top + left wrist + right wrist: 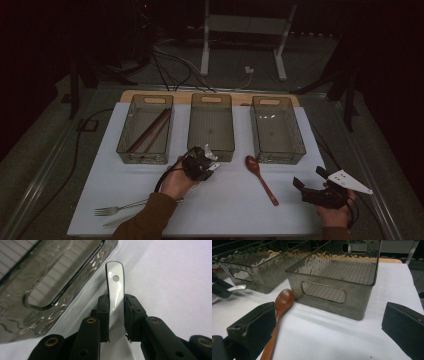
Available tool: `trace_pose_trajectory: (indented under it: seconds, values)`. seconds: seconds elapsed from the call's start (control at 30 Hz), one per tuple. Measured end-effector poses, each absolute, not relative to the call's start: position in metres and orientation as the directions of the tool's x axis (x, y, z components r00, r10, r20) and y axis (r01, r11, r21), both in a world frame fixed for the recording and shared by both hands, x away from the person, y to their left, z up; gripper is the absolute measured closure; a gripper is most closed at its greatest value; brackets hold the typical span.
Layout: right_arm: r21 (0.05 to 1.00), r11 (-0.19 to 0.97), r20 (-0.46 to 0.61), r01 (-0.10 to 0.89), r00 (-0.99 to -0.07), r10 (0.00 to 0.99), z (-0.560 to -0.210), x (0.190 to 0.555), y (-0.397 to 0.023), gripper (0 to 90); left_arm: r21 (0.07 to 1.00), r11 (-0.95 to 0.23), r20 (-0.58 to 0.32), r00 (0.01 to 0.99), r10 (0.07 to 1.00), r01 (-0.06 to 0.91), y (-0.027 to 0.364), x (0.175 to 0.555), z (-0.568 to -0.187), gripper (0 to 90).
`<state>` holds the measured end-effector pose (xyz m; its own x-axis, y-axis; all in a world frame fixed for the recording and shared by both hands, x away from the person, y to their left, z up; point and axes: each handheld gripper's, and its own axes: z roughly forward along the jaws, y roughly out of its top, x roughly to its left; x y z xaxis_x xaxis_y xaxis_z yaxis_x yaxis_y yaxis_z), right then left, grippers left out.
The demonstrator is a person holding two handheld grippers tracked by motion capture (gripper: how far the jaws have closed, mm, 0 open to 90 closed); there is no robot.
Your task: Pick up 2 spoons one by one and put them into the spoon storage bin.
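Both claws level: left claw [116, 315] clamps white handle [115, 282].

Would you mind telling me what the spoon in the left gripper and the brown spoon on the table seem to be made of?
The white spoon looks like glossy ceramic or hard plastic: smooth, with bright reflections. The brown spoon looks like varnished wood: warm reddish tone, soft sheen.

Dim lab, loose floor cables [170, 62], metal stand [245, 30], paper-covered table [150, 200]
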<state>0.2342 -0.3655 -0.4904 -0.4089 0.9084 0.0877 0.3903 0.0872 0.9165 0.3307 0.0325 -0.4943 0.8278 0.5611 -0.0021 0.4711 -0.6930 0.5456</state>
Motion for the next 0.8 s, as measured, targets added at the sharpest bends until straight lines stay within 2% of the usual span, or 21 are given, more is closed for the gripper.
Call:
trace_pose_trajectory:
  seconds: [0.8]
  values:
    - [0.916, 0.092, 0.083, 0.391, -0.409, 0.909, -0.491, 0.235, -0.365, 0.0, 0.668, -0.561, -0.075, 0.794, 0.603, 0.489, 0.061, 0.327, -0.476, 77.4]
